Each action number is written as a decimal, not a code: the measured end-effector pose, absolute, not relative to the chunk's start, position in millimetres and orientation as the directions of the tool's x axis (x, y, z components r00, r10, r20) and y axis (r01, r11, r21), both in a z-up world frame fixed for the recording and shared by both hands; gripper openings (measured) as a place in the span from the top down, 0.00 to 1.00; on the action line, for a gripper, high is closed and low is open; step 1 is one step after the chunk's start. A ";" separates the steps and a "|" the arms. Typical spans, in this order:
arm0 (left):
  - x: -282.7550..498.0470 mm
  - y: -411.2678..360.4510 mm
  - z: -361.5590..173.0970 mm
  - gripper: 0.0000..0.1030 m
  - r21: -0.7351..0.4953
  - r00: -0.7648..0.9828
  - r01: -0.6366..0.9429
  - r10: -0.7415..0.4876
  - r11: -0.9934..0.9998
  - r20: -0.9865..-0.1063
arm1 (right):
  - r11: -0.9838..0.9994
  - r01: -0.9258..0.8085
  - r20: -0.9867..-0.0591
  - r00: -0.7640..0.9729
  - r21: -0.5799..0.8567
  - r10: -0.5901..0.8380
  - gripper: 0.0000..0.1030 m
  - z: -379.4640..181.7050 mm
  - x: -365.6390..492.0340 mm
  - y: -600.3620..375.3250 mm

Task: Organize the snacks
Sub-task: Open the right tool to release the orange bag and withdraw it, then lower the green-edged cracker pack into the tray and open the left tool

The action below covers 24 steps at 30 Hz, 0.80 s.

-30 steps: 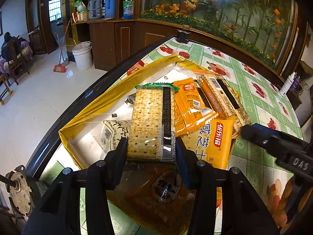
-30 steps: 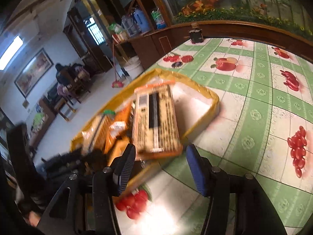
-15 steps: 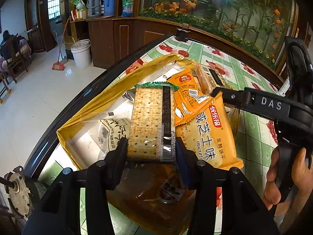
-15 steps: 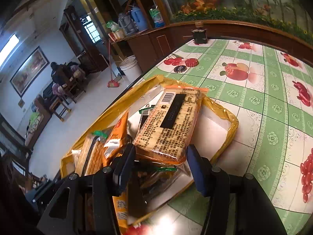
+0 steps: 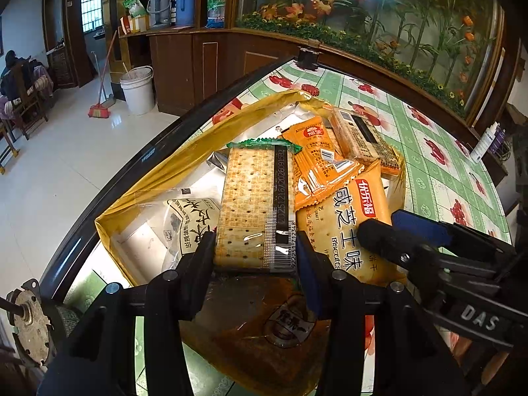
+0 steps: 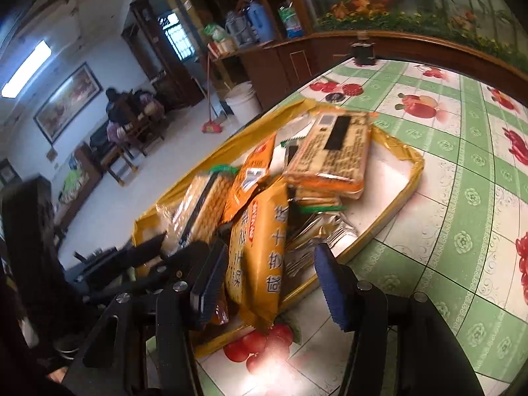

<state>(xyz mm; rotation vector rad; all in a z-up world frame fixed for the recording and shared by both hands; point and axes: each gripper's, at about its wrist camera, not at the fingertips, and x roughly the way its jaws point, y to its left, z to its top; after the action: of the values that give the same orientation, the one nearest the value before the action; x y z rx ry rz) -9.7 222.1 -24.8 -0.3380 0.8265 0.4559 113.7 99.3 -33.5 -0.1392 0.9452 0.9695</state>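
Left hand-held gripper [image 5: 255, 254] stays clamped on cracker pack [image 5: 255, 208]; right hand-held gripper [image 6: 264, 274] (jaws apart, empty) has dropped beside orange biscuit bag [image 6: 260, 241]. Likely next pick.

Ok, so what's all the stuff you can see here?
tray: one, yellow, on the table
see-through cracker pack: one, green-edged, in the tray
big biscuit pack: one, orange, tray's right side
small packet: one, orange, mid-pile
orange-edged cracker pack: one, tan, far end atop pile
white packet: one, black writing, tray's left
tablecloth: one, green with fruit, under tray
bucket: one, white, floor
broom: one, red, beside bucket
left claw: one, black, shut on see-through cracker pack
right claw: one, black with blue pads, open around big biscuit pack
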 end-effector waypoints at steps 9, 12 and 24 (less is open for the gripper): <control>-12.0 217.0 -25.9 0.55 -0.110 0.594 -0.512 0.258 0.852 -0.762 | 0.682 -0.726 -0.705 0.437 0.090 0.558 0.35 -0.6 88.0 86.7; -11.1 215.2 -27.0 0.55 -0.100 0.589 -0.511 0.263 0.854 -0.764 | 0.726 -0.688 -0.676 0.529 0.013 0.513 0.31 14.4 77.4 72.5; -5.1 202.3 -30.9 0.56 -0.059 0.563 -0.516 0.286 0.854 -0.775 | 0.807 -0.565 -0.580 0.721 -0.174 0.379 0.22 52.9 46.5 21.5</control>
<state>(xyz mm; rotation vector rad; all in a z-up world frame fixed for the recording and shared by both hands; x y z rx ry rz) -5.1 202.3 -30.9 -0.2948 0.8508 0.4803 46.5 21.5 52.9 -0.3548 0.5548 0.5335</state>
